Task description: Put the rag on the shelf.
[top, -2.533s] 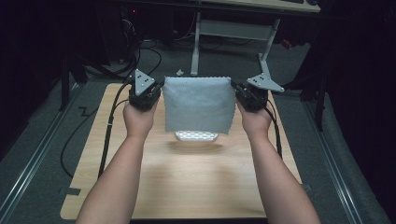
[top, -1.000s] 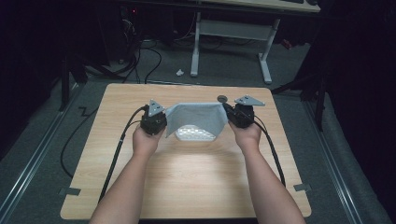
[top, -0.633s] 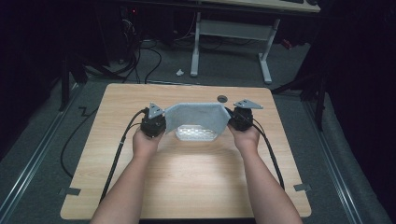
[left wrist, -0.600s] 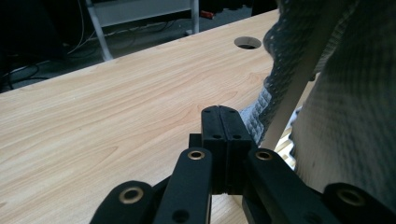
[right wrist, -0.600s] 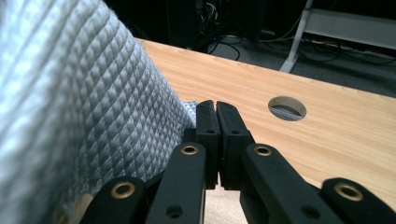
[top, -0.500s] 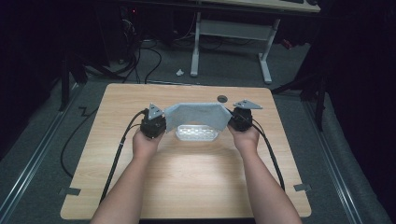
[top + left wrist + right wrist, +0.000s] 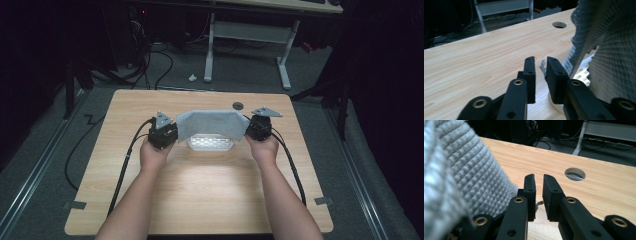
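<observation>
Both pairs of jaws stand slightly parted, with a narrow slot between the pads, though a thin edge of cloth seems to sit in each slot, so I cannot tell for sure whether either one is pinching it or has let go. On my left gripper [image 7: 541, 65] a frayed corner of the grey cloth [image 7: 609, 50] shows between the black pads, and the rest of the cloth hangs just to the right of that gripper, its waffle weave close to the camera. On my right gripper [image 7: 539, 183] a small thread shows low in the gap, and the cloth [image 7: 466, 177] bulks up right against the left jaw.

From the high view, my left gripper [image 7: 164, 131] and right gripper [image 7: 260, 126] sit at either end of the cloth [image 7: 210, 122], which spans between them as a low, folded band over the far half of the wooden table [image 7: 200, 200]. Under the cloth's near edge lies a bright white patch, too washed out for me to name. A round hole [image 7: 238, 105] in the tabletop lies just beyond the cloth, near my right gripper. Black cables [image 7: 125, 165] trail back along my forearms.
</observation>
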Available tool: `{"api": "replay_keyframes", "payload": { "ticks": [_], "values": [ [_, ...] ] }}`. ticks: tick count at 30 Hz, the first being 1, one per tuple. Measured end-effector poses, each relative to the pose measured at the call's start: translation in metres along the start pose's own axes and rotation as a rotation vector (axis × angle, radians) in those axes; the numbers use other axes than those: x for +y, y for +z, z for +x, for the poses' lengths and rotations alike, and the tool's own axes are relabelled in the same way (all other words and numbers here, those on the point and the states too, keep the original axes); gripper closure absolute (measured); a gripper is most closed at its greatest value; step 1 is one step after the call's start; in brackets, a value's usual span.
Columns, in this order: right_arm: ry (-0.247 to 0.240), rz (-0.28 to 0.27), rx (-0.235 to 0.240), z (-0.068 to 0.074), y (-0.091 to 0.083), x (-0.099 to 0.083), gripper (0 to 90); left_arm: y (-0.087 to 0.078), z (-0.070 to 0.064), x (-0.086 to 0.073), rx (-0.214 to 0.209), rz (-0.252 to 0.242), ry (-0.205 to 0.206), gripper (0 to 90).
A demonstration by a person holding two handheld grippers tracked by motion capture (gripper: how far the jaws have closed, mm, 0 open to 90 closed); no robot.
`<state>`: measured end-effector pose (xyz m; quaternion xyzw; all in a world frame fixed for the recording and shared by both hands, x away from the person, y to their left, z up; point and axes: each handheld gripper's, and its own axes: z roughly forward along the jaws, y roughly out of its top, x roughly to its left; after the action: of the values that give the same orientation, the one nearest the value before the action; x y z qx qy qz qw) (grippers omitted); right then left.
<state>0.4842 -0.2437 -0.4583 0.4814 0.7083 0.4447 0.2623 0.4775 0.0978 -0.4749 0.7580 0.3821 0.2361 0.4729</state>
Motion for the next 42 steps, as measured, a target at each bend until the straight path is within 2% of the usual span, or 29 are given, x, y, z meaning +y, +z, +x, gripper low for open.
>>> {"api": "replay_keyframes", "payload": {
  "ticks": [6, 14, 18, 20, 22, 26, 30, 33, 35, 38, 40, 42],
  "values": [
    [0.003, -0.011, -0.003, -0.003, -0.006, 0.002, 78.0, -0.005, 0.004, 0.001, 0.019, -0.003, -0.020, 73.0],
    [-0.034, -0.024, -0.026, -0.003, -0.016, 0.005, 72.9, -0.019, 0.014, 0.002, 0.054, 0.025, -0.041, 65.5],
    [-0.044, -0.035, -0.041, -0.006, -0.022, 0.005, 71.8, -0.025, 0.019, -0.001, 0.058, 0.018, -0.072, 65.0],
    [-0.034, -0.045, -0.049, -0.009, -0.025, 0.002, 71.9, -0.027, 0.021, -0.003, 0.061, 0.016, -0.077, 64.8],
    [-0.032, -0.030, -0.055, -0.013, -0.026, 0.000, 71.7, -0.029, 0.022, -0.005, 0.064, 0.018, -0.078, 64.6],
    [-0.042, -0.030, -0.063, -0.017, -0.032, -0.005, 71.1, -0.034, 0.024, -0.010, 0.063, 0.016, -0.087, 64.4],
    [-0.036, -0.037, -0.061, -0.019, -0.040, -0.010, 70.5, -0.042, 0.023, -0.013, 0.057, -0.007, -0.095, 64.1],
    [-0.051, -0.041, -0.061, -0.017, -0.047, -0.012, 68.7, -0.048, 0.020, -0.015, 0.049, 0.001, -0.086, 63.6],
    [-0.057, -0.065, -0.062, -0.015, -0.053, -0.014, 68.0, -0.053, 0.018, -0.019, 0.050, 0.001, -0.076, 63.2],
    [-0.073, -0.056, -0.066, -0.011, -0.063, -0.017, 65.6, -0.061, 0.015, -0.025, 0.041, 0.014, -0.078, 62.1],
    [-0.094, -0.061, -0.066, -0.006, -0.071, -0.020, 64.6, -0.068, 0.011, -0.030, 0.032, 0.012, -0.077, 61.6],
    [-0.094, -0.072, -0.062, -0.001, -0.080, -0.025, 63.8, -0.077, 0.005, -0.036, 0.004, 0.015, -0.082, 60.0]
  ]
}}
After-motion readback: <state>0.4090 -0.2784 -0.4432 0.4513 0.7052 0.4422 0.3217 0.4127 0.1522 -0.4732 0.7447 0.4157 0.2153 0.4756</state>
